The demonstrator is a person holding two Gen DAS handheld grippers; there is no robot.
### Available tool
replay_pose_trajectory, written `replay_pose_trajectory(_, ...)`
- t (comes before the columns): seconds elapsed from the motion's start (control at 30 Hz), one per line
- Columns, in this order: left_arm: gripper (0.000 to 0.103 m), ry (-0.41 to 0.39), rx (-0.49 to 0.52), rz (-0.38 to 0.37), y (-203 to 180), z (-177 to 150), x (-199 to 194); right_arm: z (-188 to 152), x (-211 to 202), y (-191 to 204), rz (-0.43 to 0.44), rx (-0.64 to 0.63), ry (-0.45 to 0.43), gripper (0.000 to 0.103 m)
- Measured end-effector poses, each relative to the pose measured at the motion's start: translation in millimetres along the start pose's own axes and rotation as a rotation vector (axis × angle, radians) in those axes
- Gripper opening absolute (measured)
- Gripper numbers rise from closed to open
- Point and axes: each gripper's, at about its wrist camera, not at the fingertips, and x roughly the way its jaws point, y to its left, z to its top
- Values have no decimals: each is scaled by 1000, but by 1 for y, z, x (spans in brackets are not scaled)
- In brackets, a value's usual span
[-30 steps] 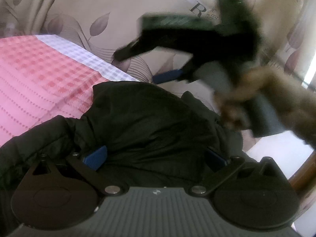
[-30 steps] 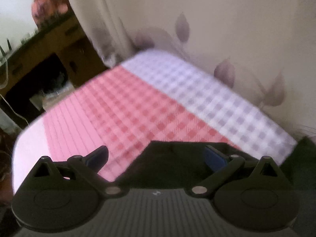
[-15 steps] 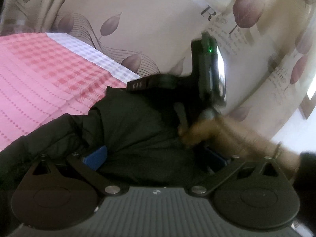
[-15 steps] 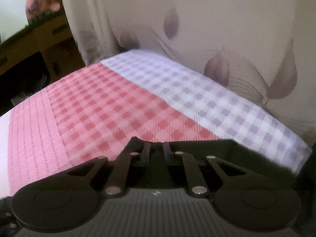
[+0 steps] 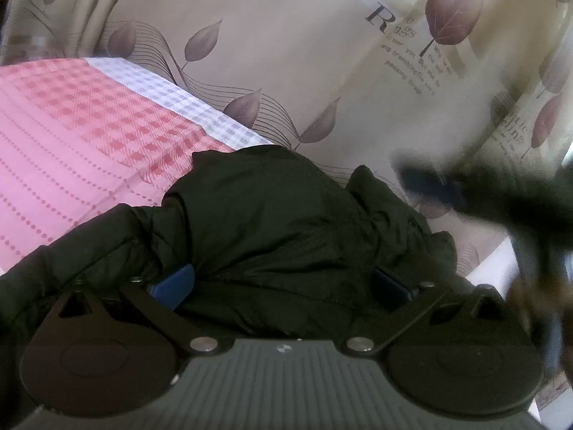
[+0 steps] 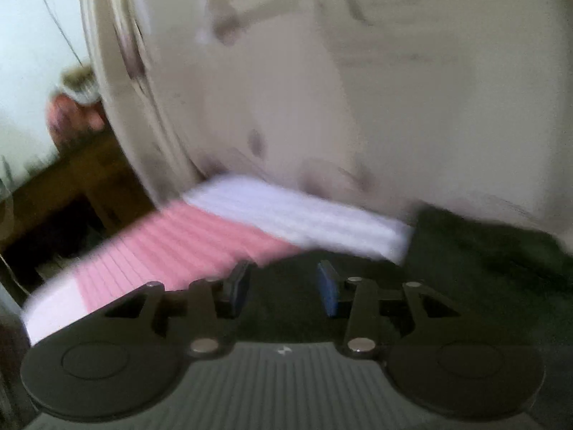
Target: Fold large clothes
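Black padded jacket (image 5: 272,222) is seen bunched in a heap at the edge of the pink and white checked bedspread (image 5: 71,136), close against the leaf-print curtain (image 5: 286,53) behind it.

Left gripper (image 5: 283,283): jaws are spread wide, both blue pads sunk at the near edge of the jacket with a thick fold of fabric bulging between them. Whether the pads actually press on that fold can't be told; no pinch is visible.

Right gripper (image 6: 283,286): jaws are partly spread and have just been opening. A clear gap is seen between the blue pads; dark jacket fabric (image 6: 483,251) lies beyond and below them, but nothing is pinched. The right wrist view is heavily motion-blurred, so detail is lost.

In the left wrist view the right gripper (image 5: 465,186) shows only as a dark smear at the right edge, just beside the jacket's far right side. A blurred part of a hand (image 5: 537,297) is seen below it.
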Motion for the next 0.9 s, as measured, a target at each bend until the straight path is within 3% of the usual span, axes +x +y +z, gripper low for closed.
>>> replay_pose_trajectory(0.1,103,2,2,3,-1,1,1,-43,-29,-17,-195,-49,33,39)
replay_pose_trajectory(0.27,102,29,72,59,-11,2,6,-99,-72,-64,-375,67,8,30)
replay_pose_trajectory(0.37,89,41,158,119,-21,4,7,-122,-86,-97,-342,219,-18,29)
replay_pose_trajectory(0.43,77,35,197,167,-28,9,0,-126,-86,-98,-333,208,-31,29)
replay_pose_trajectory(0.53,78,-31,178,124,-41,26,-24,-126,-85,-94,-340,180,-38,29)
replay_pose_trajectory(0.63,82,-94,243,79,-69,44,-25,-130,-87,-97,-324,197,-57,29)
replay_pose_trajectory(0.7,82,-103,308,51,-84,51,-8,-132,-88,-97,-320,201,-61,29)
replay_pose_trajectory(0.77,78,-60,350,70,-91,55,25,-133,-87,-99,-310,214,-66,30)
replay_pose_trajectory(0.8,69,-33,340,75,-88,55,40,-135,-89,-100,-302,225,-69,30)
replay_pose_trajectory(0.9,55,39,297,148,-68,52,74,-136,-96,-108,-269,270,-78,30)
